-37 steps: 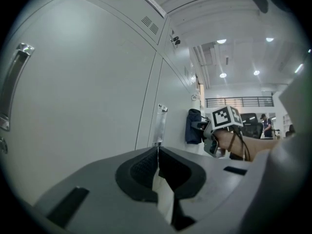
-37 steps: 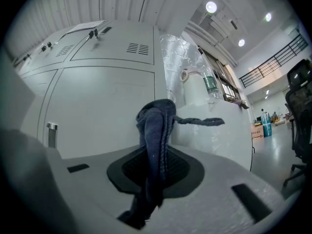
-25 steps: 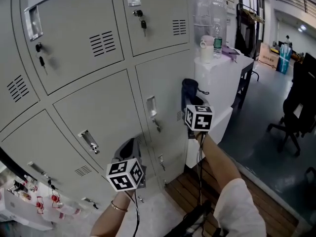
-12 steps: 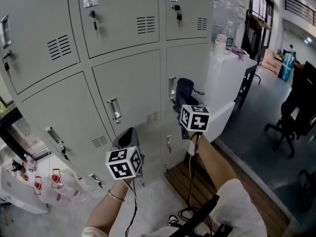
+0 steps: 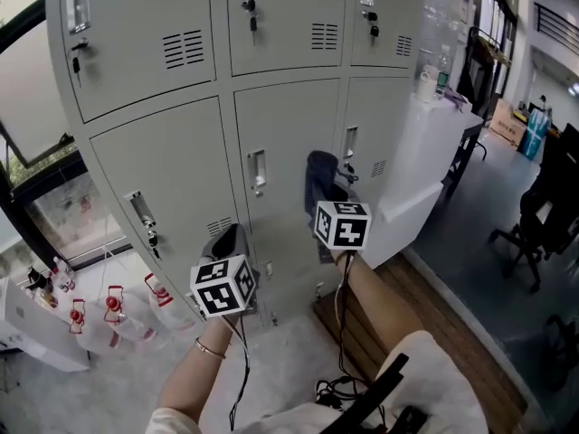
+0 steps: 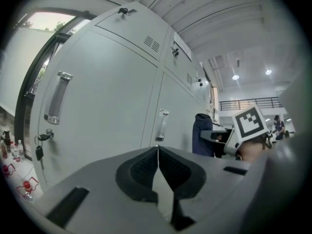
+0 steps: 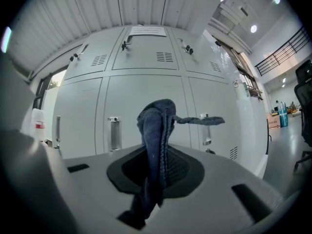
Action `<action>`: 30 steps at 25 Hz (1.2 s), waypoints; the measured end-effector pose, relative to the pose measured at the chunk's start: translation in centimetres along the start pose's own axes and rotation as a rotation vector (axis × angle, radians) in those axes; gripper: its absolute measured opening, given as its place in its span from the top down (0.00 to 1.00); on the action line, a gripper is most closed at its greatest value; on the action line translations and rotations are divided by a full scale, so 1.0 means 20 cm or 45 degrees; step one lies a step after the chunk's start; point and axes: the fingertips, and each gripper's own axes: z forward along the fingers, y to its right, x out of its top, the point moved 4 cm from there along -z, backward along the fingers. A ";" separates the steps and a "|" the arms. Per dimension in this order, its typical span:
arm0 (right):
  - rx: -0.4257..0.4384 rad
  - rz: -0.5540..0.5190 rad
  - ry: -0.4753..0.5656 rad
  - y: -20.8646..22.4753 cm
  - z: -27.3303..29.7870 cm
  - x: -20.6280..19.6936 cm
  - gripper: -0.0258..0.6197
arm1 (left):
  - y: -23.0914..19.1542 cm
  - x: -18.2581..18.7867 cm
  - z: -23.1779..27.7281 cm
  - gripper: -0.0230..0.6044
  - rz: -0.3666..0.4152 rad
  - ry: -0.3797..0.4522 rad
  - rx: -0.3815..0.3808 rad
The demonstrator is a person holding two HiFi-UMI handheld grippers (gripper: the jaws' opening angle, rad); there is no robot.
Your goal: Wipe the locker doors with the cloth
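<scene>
Right gripper [image 7: 157, 167]: clamped on the dark cloth [image 7: 155, 126], held just off the locker doors [image 5: 172, 165].
Left gripper [image 6: 157, 152]: jaws pressed together, nothing between.
Risk: the cloth's loose tail could snag a door handle [image 7: 113, 133] and tug free.

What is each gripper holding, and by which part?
Right gripper: the blue cloth, pinched mid-length, its bunched end poking past the jaws. Left gripper: nothing, jaws together.

1. Lockers [image 5: 172, 161]: pale grey, plain.
2. Cloth [image 7: 157, 130]: dark blue, ribbed knit.
3. Marker cubes [image 5: 223, 286]: black-and-white squares.
4. Floorboards [image 5: 434, 301], right of lockers: brown.
5. Bottle caps [image 5: 112, 303], left of lockers: red.
</scene>
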 end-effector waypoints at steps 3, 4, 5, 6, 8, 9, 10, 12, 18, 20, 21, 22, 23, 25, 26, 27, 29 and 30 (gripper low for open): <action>0.031 0.006 -0.013 -0.17 0.00 -0.07 0.88 | -0.11 0.00 -0.08 0.95 -0.004 -0.001 0.031; 0.044 0.008 -0.016 -0.22 0.00 -0.09 0.88 | -0.15 0.00 -0.10 0.95 -0.004 -0.003 0.041; 0.060 0.008 -0.021 -0.28 0.00 -0.12 0.88 | -0.18 0.00 -0.12 0.95 -0.003 -0.005 0.052; 0.075 0.007 -0.028 -0.33 0.01 -0.14 0.88 | -0.22 -0.01 -0.14 0.95 -0.002 -0.006 0.063; 0.103 0.001 -0.041 -0.42 0.03 -0.19 0.88 | -0.27 -0.02 -0.17 0.95 0.000 -0.010 0.084; 0.115 -0.001 -0.046 -0.46 0.04 -0.21 0.88 | -0.30 -0.03 -0.18 0.95 0.000 -0.013 0.092; 0.126 -0.004 -0.049 -0.49 0.05 -0.23 0.88 | -0.32 -0.04 -0.18 0.95 -0.003 -0.017 0.100; 0.143 -0.018 -0.054 -0.55 0.07 -0.27 0.88 | -0.36 -0.07 -0.18 0.95 -0.012 -0.027 0.113; 0.173 -0.022 -0.065 -0.63 0.15 -0.37 0.88 | -0.42 -0.14 -0.13 0.95 -0.026 -0.048 0.139; 0.180 -0.021 -0.074 -0.64 0.18 -0.40 0.88 | -0.43 -0.16 -0.10 0.95 -0.036 -0.053 0.140; 0.185 -0.021 -0.077 -0.64 0.19 -0.42 0.88 | -0.43 -0.18 -0.09 0.95 -0.044 -0.054 0.142; 0.190 -0.020 -0.079 -0.64 0.20 -0.43 0.88 | -0.44 -0.19 -0.08 0.95 -0.049 -0.056 0.145; 0.195 -0.018 -0.082 -0.65 0.22 -0.45 0.88 | -0.44 -0.20 -0.07 0.95 -0.052 -0.059 0.149; 0.203 -0.019 -0.088 -0.65 0.24 -0.48 0.88 | -0.46 -0.23 -0.04 0.95 -0.054 -0.069 0.160; 0.206 -0.021 -0.090 -0.65 0.26 -0.49 0.88 | -0.46 -0.25 -0.03 0.95 -0.056 -0.074 0.166; 0.209 -0.022 -0.090 -0.65 0.27 -0.50 0.88 | -0.47 -0.26 -0.03 0.95 -0.059 -0.077 0.170; 0.215 -0.018 -0.080 -0.65 0.30 -0.52 0.88 | -0.47 -0.28 -0.01 0.95 -0.063 -0.078 0.168; 0.218 -0.015 -0.072 -0.64 0.31 -0.52 0.88 | -0.46 -0.29 0.00 0.95 -0.063 -0.077 0.162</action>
